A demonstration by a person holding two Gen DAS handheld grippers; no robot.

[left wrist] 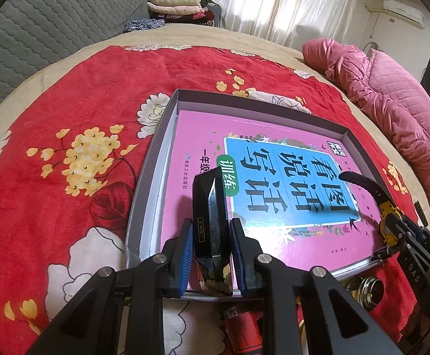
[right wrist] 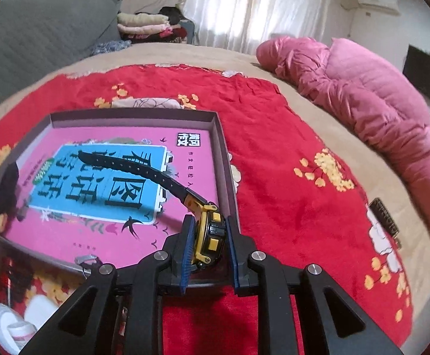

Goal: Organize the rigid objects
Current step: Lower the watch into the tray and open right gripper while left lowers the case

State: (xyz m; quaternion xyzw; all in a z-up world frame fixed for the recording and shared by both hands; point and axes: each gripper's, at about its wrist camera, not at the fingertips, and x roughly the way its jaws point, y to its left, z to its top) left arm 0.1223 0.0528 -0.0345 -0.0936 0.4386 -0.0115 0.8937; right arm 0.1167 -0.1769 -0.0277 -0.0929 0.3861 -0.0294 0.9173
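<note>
A red floral blanket [right wrist: 274, 177] covers the bed, carrying a shallow grey tray [left wrist: 152, 159] that holds a pink book [left wrist: 274, 177]. Over the tray's near edge, the left tool [left wrist: 210, 242] clamps a dark box [left wrist: 209, 207]; the right tool [right wrist: 207, 236] clamps a yellow watch [right wrist: 209, 233]. Beyond the tray: pink quilt [right wrist: 362, 94], white curtains [right wrist: 244, 6].

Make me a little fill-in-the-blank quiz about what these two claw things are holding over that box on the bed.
1. The left gripper is shut on a dark rectangular ____.
2. The right gripper clamps a yellow and black ____ with its strap sticking out forward.
3. The grey tray holds a book whose cover is mostly ____.
4. The tray sits on a ____ flowered blanket.

Missing words: box; watch; pink; red
</note>
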